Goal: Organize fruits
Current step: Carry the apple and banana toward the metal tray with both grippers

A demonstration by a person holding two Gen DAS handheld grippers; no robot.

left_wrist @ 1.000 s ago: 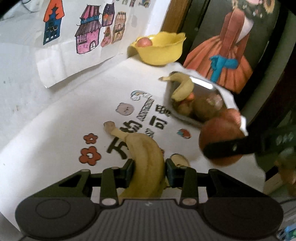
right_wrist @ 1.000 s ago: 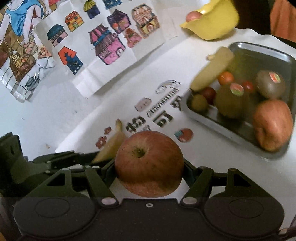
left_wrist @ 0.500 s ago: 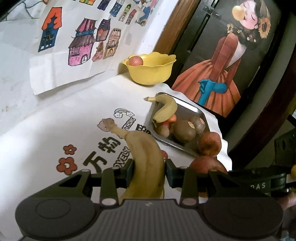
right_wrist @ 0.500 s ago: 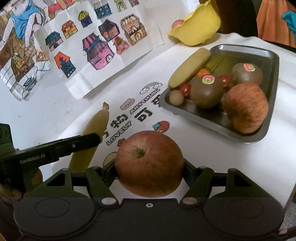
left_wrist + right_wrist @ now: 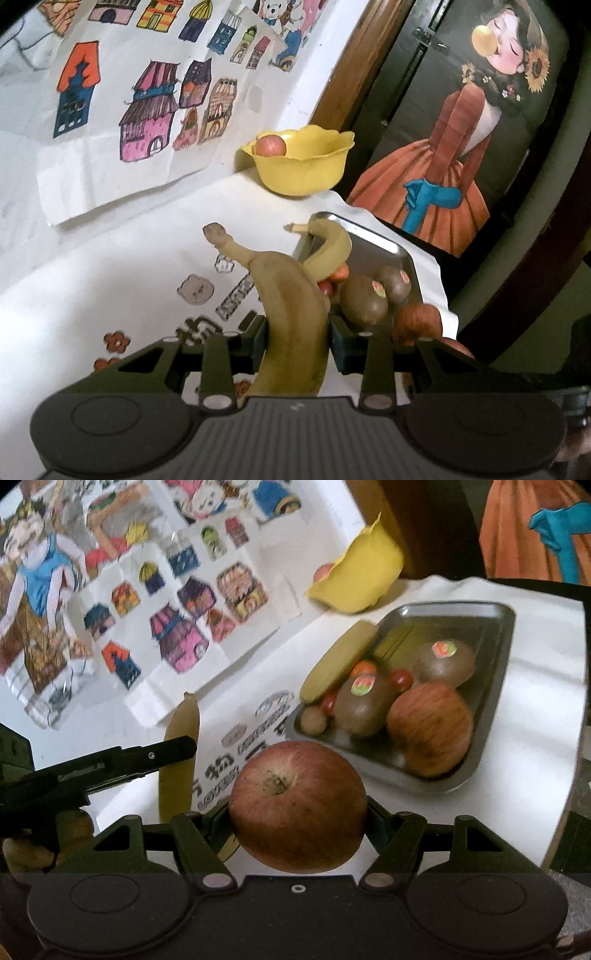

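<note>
Fruits fill the metal tray (image 5: 495, 686) on the white-covered bench (image 5: 110, 266): a banana (image 5: 343, 661) leaning on its rim, two stickered kiwis (image 5: 364, 705), small tomatoes and an apple (image 5: 430, 729). The left gripper (image 5: 297, 332) has its fingers clenched around a second banana (image 5: 291, 314), held above the bench near the tray. The right gripper (image 5: 297, 812) clamps a red apple (image 5: 297, 806), and a yellow bowl (image 5: 303, 166) beyond the tray holds another apple.

A home, by the look of it. Children's coloured drawings of houses (image 5: 155, 122) hang on the white wall, and a painted girl in an orange dress (image 5: 454, 155) decorates a dark door. The worktop (image 5: 110, 266) wears a printed cartoon cloth holding a yellow fruit bowl (image 5: 306, 166).
</note>
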